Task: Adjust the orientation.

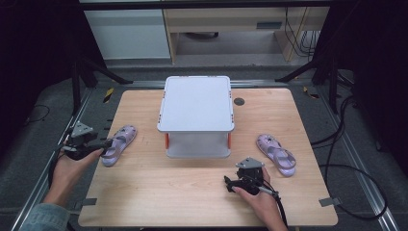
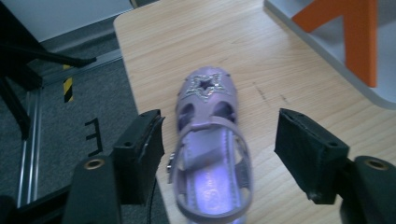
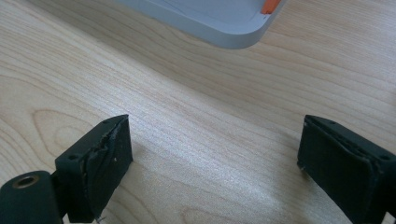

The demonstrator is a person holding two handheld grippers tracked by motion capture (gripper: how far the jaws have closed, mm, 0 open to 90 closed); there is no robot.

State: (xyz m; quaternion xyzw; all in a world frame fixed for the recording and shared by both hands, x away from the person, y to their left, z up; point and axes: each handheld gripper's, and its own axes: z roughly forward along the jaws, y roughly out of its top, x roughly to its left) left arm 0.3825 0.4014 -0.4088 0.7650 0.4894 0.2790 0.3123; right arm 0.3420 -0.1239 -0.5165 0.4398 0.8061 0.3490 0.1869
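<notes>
2 purple sandals lie on the wooden table (image 1: 144,192), one at each side of the white shelf (image 1: 196,115). The left gripper (image 2: 219,149) has its jaws open around the left sandal (image 2: 210,154), not touching it. The right gripper (image 3: 215,158) rests open above bare wood, well apart from the right sandal (image 1: 275,154).

Lilac sandal (image 2: 211,154) with a glittery silver star on its toe; a second lilac sandal (image 1: 276,154); pale wood-grain counter (image 1: 192,192); white shelf (image 1: 196,103) with orange posts.
</notes>
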